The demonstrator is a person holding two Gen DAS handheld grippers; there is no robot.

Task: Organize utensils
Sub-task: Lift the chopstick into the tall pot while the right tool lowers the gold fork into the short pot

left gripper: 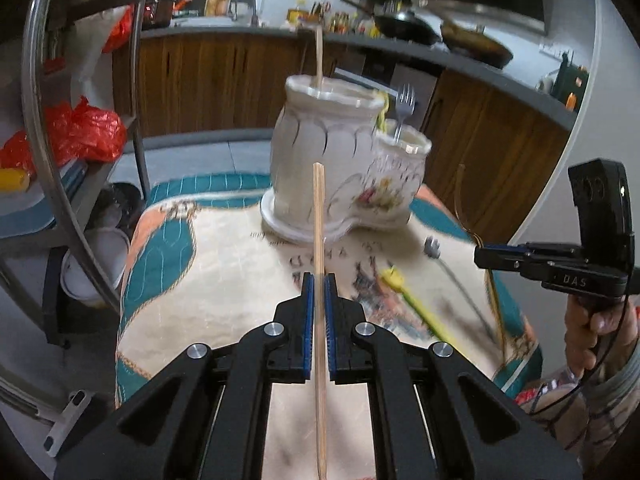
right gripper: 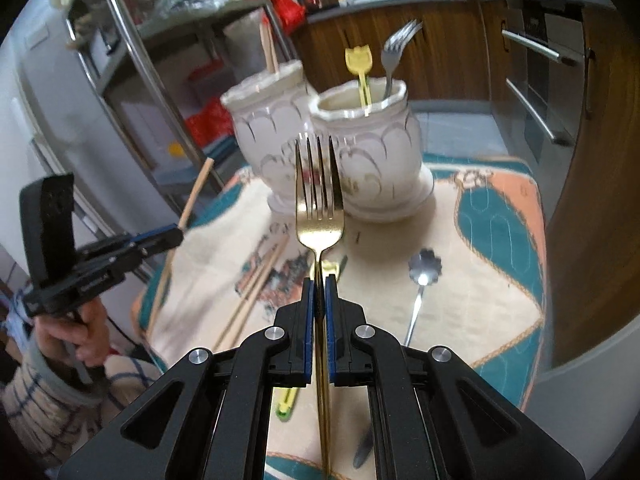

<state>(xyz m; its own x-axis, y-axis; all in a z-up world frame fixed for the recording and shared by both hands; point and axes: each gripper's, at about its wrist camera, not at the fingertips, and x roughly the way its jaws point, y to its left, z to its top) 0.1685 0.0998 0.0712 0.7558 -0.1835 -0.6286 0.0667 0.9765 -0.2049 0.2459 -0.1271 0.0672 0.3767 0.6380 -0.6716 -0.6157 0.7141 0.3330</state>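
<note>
My left gripper (left gripper: 319, 280) is shut on a wooden chopstick (left gripper: 319, 216) that points up toward the white ceramic holder (left gripper: 320, 160). The holder has two joined pots: the taller one carries a chopstick (left gripper: 319, 56), the lower pot (left gripper: 400, 176) a silver fork (left gripper: 403, 108). My right gripper (right gripper: 319, 282) is shut on a gold fork (right gripper: 319, 200), tines up, in front of the holder (right gripper: 360, 152). A yellow utensil (right gripper: 360, 68) and a silver fork (right gripper: 394, 52) stand in the nearer pot. The left gripper (right gripper: 176, 236) shows at left with its chopstick (right gripper: 192, 200).
On the patterned cloth (right gripper: 480, 280) lie two chopsticks (right gripper: 256, 284), a silver spoon (right gripper: 422, 280), a yellow-green utensil (right gripper: 286, 400) and a grey handle (right gripper: 362, 452). A metal rack (left gripper: 80, 160) with red bags stands left of the table. Wooden cabinets (left gripper: 220, 80) run behind.
</note>
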